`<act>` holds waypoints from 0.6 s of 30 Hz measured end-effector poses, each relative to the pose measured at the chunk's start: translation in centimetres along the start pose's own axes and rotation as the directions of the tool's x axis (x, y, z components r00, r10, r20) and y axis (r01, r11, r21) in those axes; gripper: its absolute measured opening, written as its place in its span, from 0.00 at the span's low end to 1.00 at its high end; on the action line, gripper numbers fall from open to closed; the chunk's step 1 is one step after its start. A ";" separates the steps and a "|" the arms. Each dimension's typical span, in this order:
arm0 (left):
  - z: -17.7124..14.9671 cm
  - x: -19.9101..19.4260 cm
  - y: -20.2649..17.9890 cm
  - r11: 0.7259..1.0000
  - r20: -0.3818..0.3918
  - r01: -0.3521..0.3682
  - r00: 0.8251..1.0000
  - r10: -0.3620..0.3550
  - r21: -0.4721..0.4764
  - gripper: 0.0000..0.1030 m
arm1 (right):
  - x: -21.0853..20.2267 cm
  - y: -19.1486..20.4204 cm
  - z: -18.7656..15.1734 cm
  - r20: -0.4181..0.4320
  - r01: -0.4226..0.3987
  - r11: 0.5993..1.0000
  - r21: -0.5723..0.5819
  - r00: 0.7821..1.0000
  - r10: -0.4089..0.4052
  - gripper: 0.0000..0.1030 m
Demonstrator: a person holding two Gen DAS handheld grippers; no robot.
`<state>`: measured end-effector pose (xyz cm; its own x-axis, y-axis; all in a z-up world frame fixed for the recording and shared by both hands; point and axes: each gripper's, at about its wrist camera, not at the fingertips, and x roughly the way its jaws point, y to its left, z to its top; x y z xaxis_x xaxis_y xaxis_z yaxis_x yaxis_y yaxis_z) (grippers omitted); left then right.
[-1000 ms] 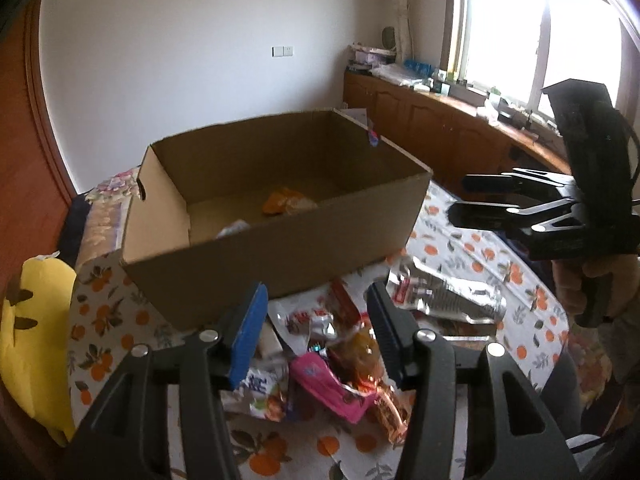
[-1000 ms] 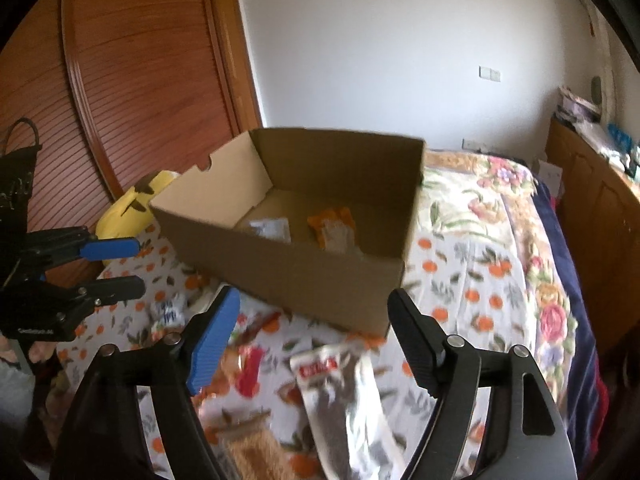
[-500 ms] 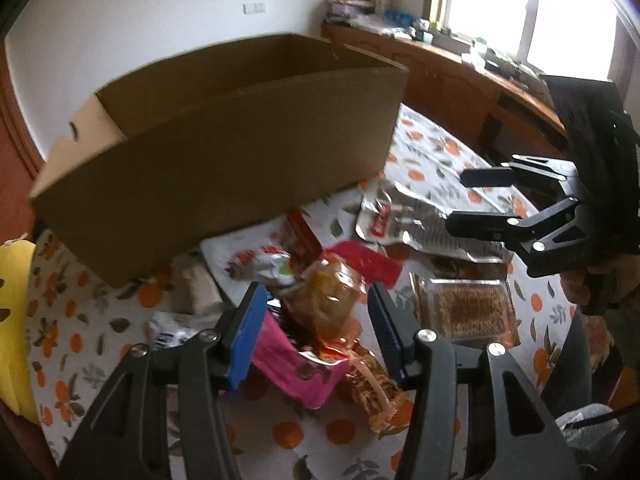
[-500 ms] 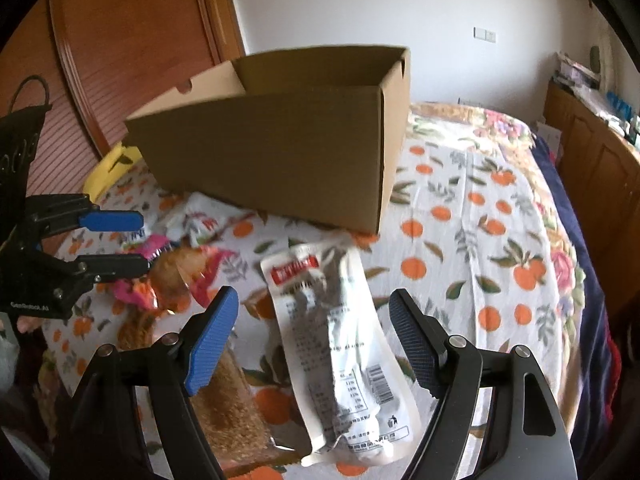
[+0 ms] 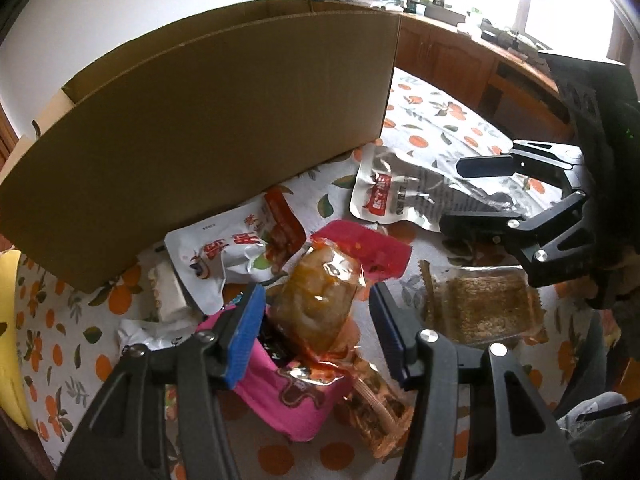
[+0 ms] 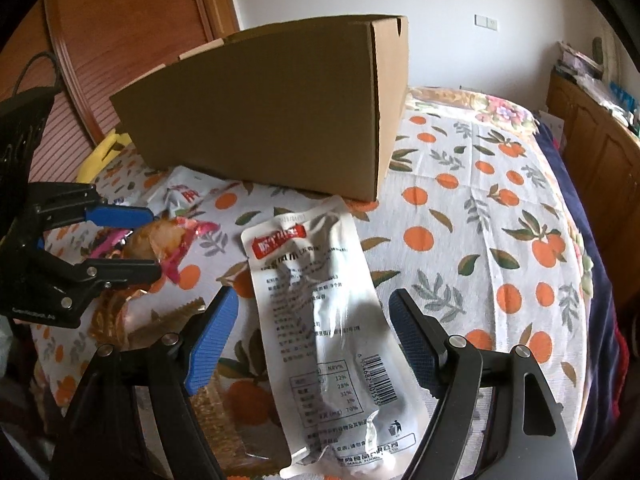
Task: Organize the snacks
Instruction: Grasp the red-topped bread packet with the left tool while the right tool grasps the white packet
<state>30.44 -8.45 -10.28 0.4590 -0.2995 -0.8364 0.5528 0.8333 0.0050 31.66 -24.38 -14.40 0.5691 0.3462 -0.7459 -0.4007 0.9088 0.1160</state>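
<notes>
My left hand-held gripper (image 5: 316,330) stands wide open, empty, astride the clear crinkly orange snack pouch (image 5: 318,304): light, slippery, crushable; I would pinch its sealed edge. My right hand-held gripper (image 6: 314,334), equally open, brackets the flat silver foil packet (image 6: 320,320).

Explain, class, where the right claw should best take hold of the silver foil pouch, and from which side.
Probably across its narrow middle, coming straight down from above. The silver foil pouch lies flat and lengthwise on the tablecloth, and the right claw is open with its fingers on either long edge, so closing would likely pinch the slack foil.
</notes>
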 end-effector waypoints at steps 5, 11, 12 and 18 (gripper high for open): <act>-0.1 0.6 -0.6 0.998 0.002 -0.045 0.999 0.045 0.039 0.54 | 0.3 0.1 -0.3 -0.003 0.000 1.000 -0.010 1.000 0.000 0.77; 0.0 1.6 -1.3 0.994 0.014 -0.086 0.996 0.086 0.070 0.59 | 0.6 0.2 -0.4 -0.017 0.009 1.000 -0.020 1.000 -0.009 0.79; -0.1 1.7 -1.5 0.993 0.021 -0.093 0.996 0.092 0.075 0.59 | 0.7 0.4 -0.3 -0.019 0.013 1.000 -0.025 1.000 -0.013 0.80; -0.1 1.9 -0.7 0.999 0.028 -0.049 0.998 0.049 0.009 0.59 | 1.0 0.8 -0.3 -0.024 0.023 0.999 -0.038 0.999 -0.024 0.81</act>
<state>30.86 -9.56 -11.98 0.5050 -0.2715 -0.8193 0.5355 0.8430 0.0508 31.62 -23.37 -15.24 0.5612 0.3186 -0.7639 -0.4148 0.9069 0.0735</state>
